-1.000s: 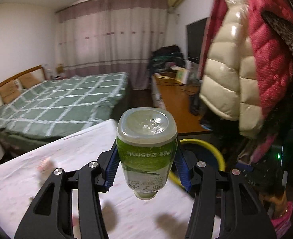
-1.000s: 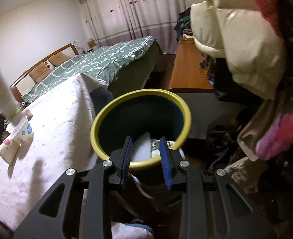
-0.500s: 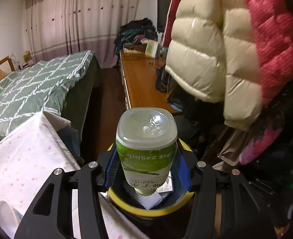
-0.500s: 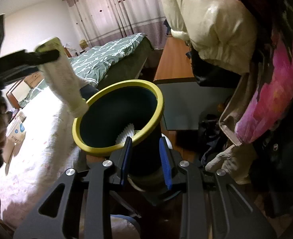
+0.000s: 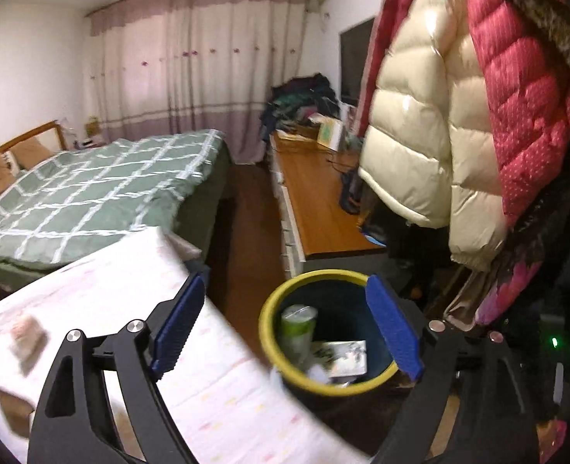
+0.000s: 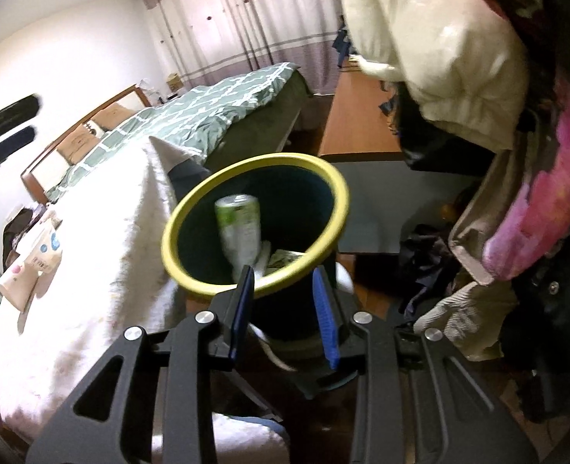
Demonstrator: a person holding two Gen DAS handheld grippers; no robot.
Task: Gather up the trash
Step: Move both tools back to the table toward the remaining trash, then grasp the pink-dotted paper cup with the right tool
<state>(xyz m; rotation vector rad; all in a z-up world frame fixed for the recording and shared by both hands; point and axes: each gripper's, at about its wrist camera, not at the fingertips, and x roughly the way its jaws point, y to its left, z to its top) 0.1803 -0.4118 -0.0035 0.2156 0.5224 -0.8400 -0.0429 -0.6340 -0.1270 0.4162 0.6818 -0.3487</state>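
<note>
Left wrist view: left gripper (image 5: 285, 334) spread wide, blue pads (image 5: 176, 328) empty, hanging above the bin
Right wrist view: right gripper (image 6: 285, 311) partly closed around the trash bin (image 6: 335, 193); the blue pads flank the dark wall under the yellow rim, though actual contact cannot be confirmed
Bottle: green-labelled bottle (image 6: 240, 230) inside the bin, tilted, blurred, resting among paper scraps (image 5: 343, 355)
Table: white patterned cloth (image 6: 103, 212) just beside the bin; paper cups (image 6: 33, 263) lying near its far edge, apparently not yet collected
Surroundings: green checked bed (image 5: 91, 193) beyond the table, puffy jackets (image 5: 439, 116) hanging to the right
Risk: bin could tip or slip if the right grip is loose or off-centre, spilling what it holds; the jackets hang close enough to snag a swinging arm
Risk cause: blur in both views suggests quick motion
Writing: bottle label unreadable here; cups show blue marks, too blurred to read
</note>
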